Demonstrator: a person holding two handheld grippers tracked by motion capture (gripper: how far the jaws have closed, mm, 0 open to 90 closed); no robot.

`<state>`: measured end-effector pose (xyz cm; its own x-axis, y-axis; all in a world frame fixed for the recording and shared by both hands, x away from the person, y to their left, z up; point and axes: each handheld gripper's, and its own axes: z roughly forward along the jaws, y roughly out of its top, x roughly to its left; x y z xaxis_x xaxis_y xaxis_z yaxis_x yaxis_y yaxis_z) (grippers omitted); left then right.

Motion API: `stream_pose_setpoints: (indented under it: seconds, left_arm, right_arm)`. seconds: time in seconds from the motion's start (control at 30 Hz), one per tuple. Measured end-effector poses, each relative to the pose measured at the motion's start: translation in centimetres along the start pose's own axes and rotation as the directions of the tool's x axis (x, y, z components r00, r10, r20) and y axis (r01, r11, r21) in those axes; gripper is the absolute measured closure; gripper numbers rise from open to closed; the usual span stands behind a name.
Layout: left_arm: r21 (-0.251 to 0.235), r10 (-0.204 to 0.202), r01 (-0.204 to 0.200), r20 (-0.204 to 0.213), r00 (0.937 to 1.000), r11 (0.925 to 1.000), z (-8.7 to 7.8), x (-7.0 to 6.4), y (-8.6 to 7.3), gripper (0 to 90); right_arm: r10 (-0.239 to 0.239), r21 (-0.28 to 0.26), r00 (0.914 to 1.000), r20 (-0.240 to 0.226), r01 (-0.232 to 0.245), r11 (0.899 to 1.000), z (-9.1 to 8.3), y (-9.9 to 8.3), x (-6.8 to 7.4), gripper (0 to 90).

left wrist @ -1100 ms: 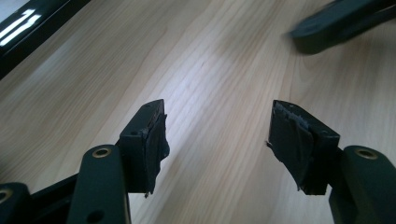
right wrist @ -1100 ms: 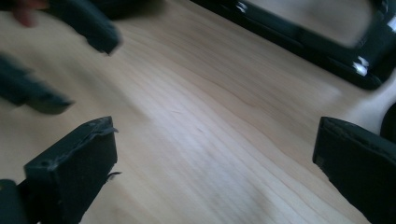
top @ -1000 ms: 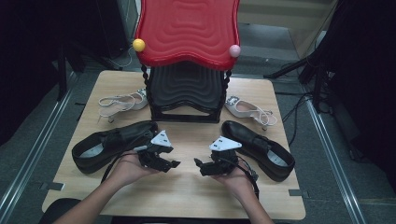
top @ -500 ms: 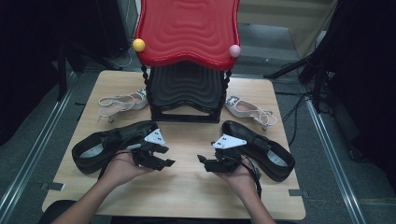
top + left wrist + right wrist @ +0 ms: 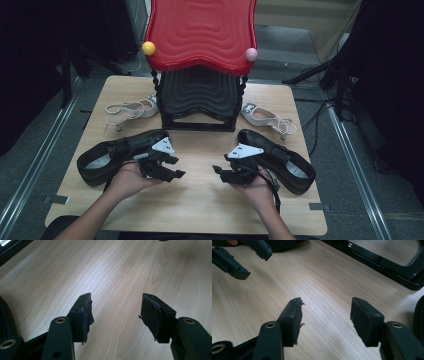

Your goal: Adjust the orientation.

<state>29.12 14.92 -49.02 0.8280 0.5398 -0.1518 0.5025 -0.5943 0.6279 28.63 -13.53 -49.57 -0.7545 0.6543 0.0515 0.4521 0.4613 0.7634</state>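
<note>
Both grippers near front edge of surface (image 5: 200,210): left gripper (image 5: 170,172) and right gripper (image 5: 225,172) fingers spread, empty, between two black shoes (image 5: 100,157).

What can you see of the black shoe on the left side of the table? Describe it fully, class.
The left black shoe is a dark, slightly glossy lace-up that looks like leather, with a pale lining showing in its opening. It lies on the wooden table, its length running left to right, in front of the white sandal. The open left gripper hovers by its lace end; whether they touch cannot be told.
</note>
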Motion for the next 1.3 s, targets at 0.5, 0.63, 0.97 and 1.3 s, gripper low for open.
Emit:
stream_pose_setpoints:
  seconds: [0.5, 0.63, 0.97, 1.3]
  left_arm:
    - [0.003, -0.006, 0.006, -0.001, 1.0000, 1.0000, -0.5, 0.3, -0.1, 42.8]
    - [-0.006, -0.004, 0.004, 0.003, 1.0000, 1.0000, -0.6, 0.3, -0.1, 43.1]
    - [0.003, -0.008, 0.008, 0.007, 0.9999, 1.0000, -0.7, 0.3, -0.1, 43.3]
    - [0.026, -0.018, 0.018, 0.022, 0.9996, 0.9995, -1.4, 0.6, -0.1, 44.3]
  right_arm:
    - [0.024, 0.002, 0.9994, -0.025, -0.024, 1.000, 0.0, 0.1, -0.1, 49.9]
    - [0.039, 0.007, 0.9984, -0.041, -0.038, 0.999, -0.1, 0.2, -0.3, 51.3]
    - [0.027, 0.021, 0.9989, -0.037, -0.026, 0.999, 0.0, 0.2, -0.4, 52.8]
    - [0.037, 0.039, 0.9978, -0.055, -0.035, 0.999, 0.1, 0.3, -0.4, 51.7]
